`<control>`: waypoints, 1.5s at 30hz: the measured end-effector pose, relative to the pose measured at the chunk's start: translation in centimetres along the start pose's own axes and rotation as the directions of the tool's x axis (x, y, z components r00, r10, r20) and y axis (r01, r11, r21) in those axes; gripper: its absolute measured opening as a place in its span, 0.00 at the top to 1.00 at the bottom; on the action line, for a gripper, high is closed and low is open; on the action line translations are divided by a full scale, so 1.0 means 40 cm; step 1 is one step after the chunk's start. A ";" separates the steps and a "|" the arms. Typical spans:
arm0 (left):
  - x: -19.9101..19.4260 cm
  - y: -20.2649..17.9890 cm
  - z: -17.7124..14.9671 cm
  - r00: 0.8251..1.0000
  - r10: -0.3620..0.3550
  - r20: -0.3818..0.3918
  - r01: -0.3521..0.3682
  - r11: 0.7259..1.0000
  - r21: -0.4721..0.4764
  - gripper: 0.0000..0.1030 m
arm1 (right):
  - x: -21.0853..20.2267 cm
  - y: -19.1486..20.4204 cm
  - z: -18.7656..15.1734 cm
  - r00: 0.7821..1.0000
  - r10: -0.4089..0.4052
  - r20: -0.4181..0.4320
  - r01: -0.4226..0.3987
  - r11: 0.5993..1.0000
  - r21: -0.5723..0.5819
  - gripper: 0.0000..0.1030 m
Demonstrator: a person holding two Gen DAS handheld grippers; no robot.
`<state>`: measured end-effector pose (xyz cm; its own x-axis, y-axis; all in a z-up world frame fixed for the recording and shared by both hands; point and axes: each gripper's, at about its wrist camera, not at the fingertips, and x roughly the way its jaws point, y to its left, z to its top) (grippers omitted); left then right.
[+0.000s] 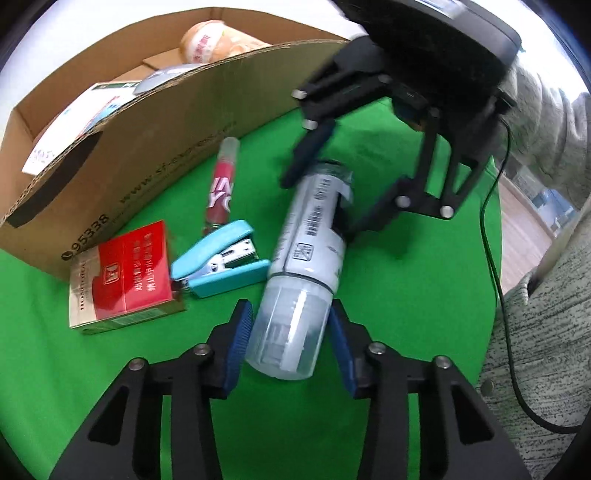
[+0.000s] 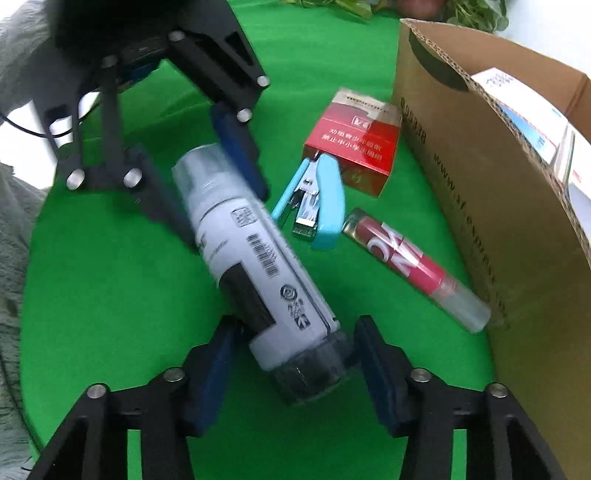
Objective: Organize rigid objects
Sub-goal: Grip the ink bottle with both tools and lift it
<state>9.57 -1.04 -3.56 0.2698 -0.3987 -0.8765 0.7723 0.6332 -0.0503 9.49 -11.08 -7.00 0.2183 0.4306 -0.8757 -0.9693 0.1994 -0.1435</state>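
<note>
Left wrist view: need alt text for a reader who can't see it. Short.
A white-labelled bottle lies on a green cloth, each end sitting between the open fingers of the left gripper and the right gripper. To its left are a blue stapler, a red box, a pink tube and a cardboard box.

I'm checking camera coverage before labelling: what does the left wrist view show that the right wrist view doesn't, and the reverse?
Only the left wrist view shows a bread-like packet and a grey object inside the cardboard box.

Only the right wrist view shows leafy greenery behind the box.

Both show the white bottle lying between the left tongs and the right tongs, the blue stapler, red carton, pink tube and green cloth.
</note>
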 end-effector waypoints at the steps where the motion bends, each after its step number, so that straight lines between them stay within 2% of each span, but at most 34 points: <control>1: -0.001 0.009 0.000 1.000 0.000 -0.001 0.000 1.000 -0.008 0.50 | -0.009 0.007 -0.016 1.000 0.016 0.008 -0.016 1.000 0.012 0.52; 3: -0.004 0.020 -0.004 1.000 -0.021 -0.001 0.021 1.000 -0.014 0.47 | -0.029 0.023 -0.051 0.997 0.065 0.031 -0.066 0.996 0.055 0.58; 5: -0.008 0.027 -0.010 1.000 -0.014 0.001 0.014 1.000 -0.018 0.46 | -0.044 0.056 -0.082 0.995 0.090 0.051 -0.094 0.993 0.074 0.60; 7: -0.014 0.040 -0.020 1.000 -0.023 0.016 0.024 0.999 -0.035 0.45 | -0.051 0.082 -0.100 0.995 0.063 0.073 -0.070 0.993 0.098 0.59; 9: -0.023 0.062 -0.033 0.997 -0.072 0.040 0.074 0.997 -0.039 0.44 | -0.052 0.083 -0.098 0.995 0.043 0.094 -0.056 0.989 0.136 0.59; 12: -0.030 0.079 -0.033 0.992 -0.112 0.059 0.113 0.993 -0.022 0.35 | -0.045 0.097 -0.085 0.993 0.014 0.121 -0.038 0.978 0.204 0.44; 15: -0.036 0.093 -0.029 0.987 -0.135 0.082 0.138 0.990 -0.030 0.33 | -0.024 0.109 -0.057 0.994 -0.029 0.108 0.004 0.974 0.228 0.48; 17: -0.045 0.113 -0.033 0.980 -0.167 0.106 0.173 0.983 -0.054 0.22 | -0.019 0.123 -0.047 0.992 -0.063 0.112 0.036 0.972 0.231 0.55; 18: -0.062 0.129 -0.042 0.974 -0.181 0.135 0.193 0.978 -0.081 0.17 | -0.020 0.133 -0.043 0.991 -0.072 0.109 0.044 0.969 0.242 0.62; 19: -0.072 0.142 -0.049 0.972 -0.180 0.151 0.197 0.974 -0.108 0.12 | -0.021 0.140 -0.042 0.990 -0.091 0.105 0.063 0.967 0.249 0.62; 20: -0.085 0.158 -0.058 0.971 -0.171 0.168 0.198 0.966 -0.165 0.12 | -0.022 0.150 -0.041 0.988 -0.115 0.102 0.085 0.963 0.257 0.61; 22: -0.103 0.195 -0.064 0.971 -0.147 0.191 0.200 0.933 -0.299 0.12 | -0.022 0.165 -0.041 0.985 -0.135 0.104 0.102 0.956 0.277 0.61; 23: -0.108 0.211 -0.069 0.969 -0.142 0.200 0.209 0.906 -0.368 0.13 | -0.024 0.175 -0.042 0.984 -0.141 0.106 0.105 0.952 0.287 0.61; 24: -0.108 0.212 -0.072 0.968 -0.142 0.206 0.217 0.889 -0.403 0.14 | -0.016 0.180 -0.035 0.983 -0.150 0.109 0.112 0.949 0.294 0.62; 25: -0.106 0.207 -0.074 0.968 -0.138 0.209 0.216 0.882 -0.420 0.20 | -0.012 0.193 -0.032 0.980 -0.164 0.114 0.124 0.947 0.296 0.62; 29: -0.055 0.176 -0.046 0.980 -0.110 0.168 0.179 0.858 -0.482 0.61 | -0.010 0.248 -0.023 0.968 -0.223 0.116 0.181 0.939 0.292 0.62; 33: -0.013 0.144 -0.026 0.985 -0.098 0.139 0.156 0.845 -0.512 0.71 | -0.016 0.294 -0.023 0.952 -0.285 0.114 0.243 0.927 0.287 0.62; 35: -0.010 0.135 -0.023 0.988 -0.082 0.131 0.138 0.850 -0.509 0.83 | -0.019 0.301 -0.025 0.948 -0.293 0.123 0.248 0.925 0.288 0.62; 37: -0.015 0.139 -0.023 0.986 -0.086 0.140 0.147 0.846 -0.512 0.85 | -0.026 0.298 -0.027 0.947 -0.291 0.136 0.240 0.922 0.302 0.62; 39: -0.025 0.143 -0.019 0.984 -0.093 0.153 0.159 0.848 -0.506 0.76 | -0.037 0.288 -0.030 0.945 -0.288 0.155 0.228 0.920 0.320 0.62; 40: -0.032 0.142 -0.019 0.983 -0.087 0.159 0.156 0.852 -0.500 0.48 | -0.043 0.282 -0.033 0.944 -0.285 0.164 0.220 0.918 0.330 0.62; 41: -0.046 0.143 -0.018 0.982 -0.078 0.170 0.153 0.860 -0.487 0.15 | -0.045 0.276 -0.035 0.944 -0.283 0.168 0.215 0.917 0.336 0.62; 42: -0.059 0.143 -0.019 0.980 -0.085 0.179 0.159 0.875 -0.458 0.07 | -0.047 0.267 -0.040 0.945 -0.280 0.171 0.210 0.917 0.339 0.62; 45: -0.084 0.127 -0.024 0.975 -0.101 0.200 0.167 0.924 -0.344 0.04 | -0.061 0.250 -0.053 0.948 -0.241 0.208 0.158 0.924 0.348 0.62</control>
<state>12.02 4.17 -1.33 0.2998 -0.5852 -0.7534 0.5605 0.7471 -0.3573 -0.99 -12.02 -7.26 0.4636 0.5432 -0.7000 -0.8218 0.5589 -0.1106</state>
